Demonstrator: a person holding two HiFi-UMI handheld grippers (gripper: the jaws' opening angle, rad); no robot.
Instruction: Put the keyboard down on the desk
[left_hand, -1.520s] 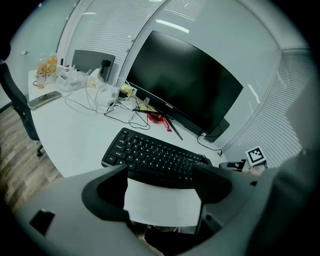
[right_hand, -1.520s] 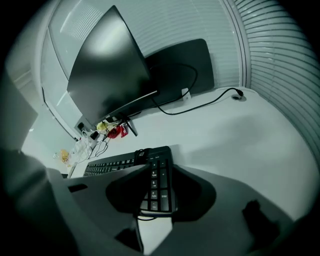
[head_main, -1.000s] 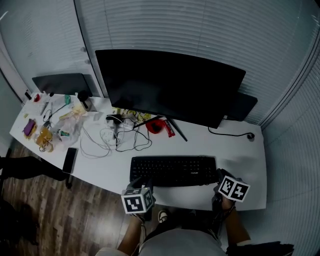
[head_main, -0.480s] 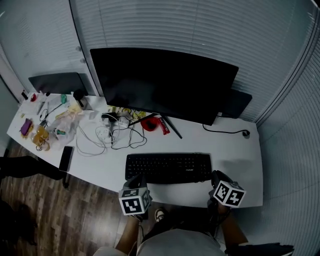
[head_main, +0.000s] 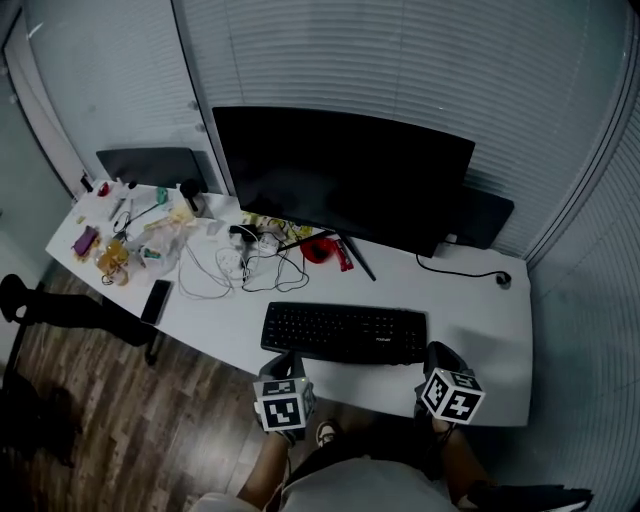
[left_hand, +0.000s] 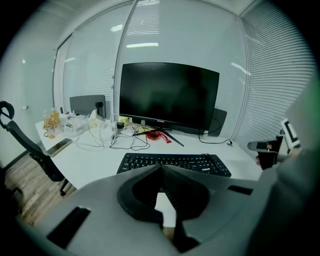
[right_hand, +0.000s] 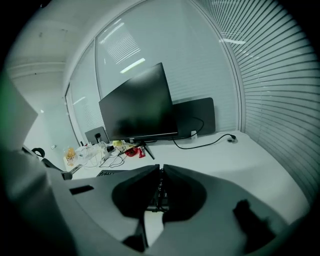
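Observation:
The black keyboard (head_main: 345, 333) lies flat on the white desk (head_main: 470, 310) in front of the monitor, and shows beyond the jaws in the left gripper view (left_hand: 175, 162). My left gripper (head_main: 285, 358) hovers at the keyboard's front left corner, its jaws shut with nothing in them (left_hand: 161, 168). My right gripper (head_main: 437, 350) stands off the front right corner. Its jaws have just been closing and now sit almost together (right_hand: 160, 170), empty. Only the keyboard's end behind them shows through the slit.
A big dark monitor (head_main: 345, 175) stands behind the keyboard. White cables (head_main: 245, 265), a red object (head_main: 318, 250), a phone (head_main: 156, 300) and small clutter fill the desk's left half. A black cable (head_main: 465, 268) runs at the back right. A chair (head_main: 60, 310) stands left.
Both grippers have drawn slightly back and up from the keyboard's front corners. The keyboard has stayed flat on the desk.

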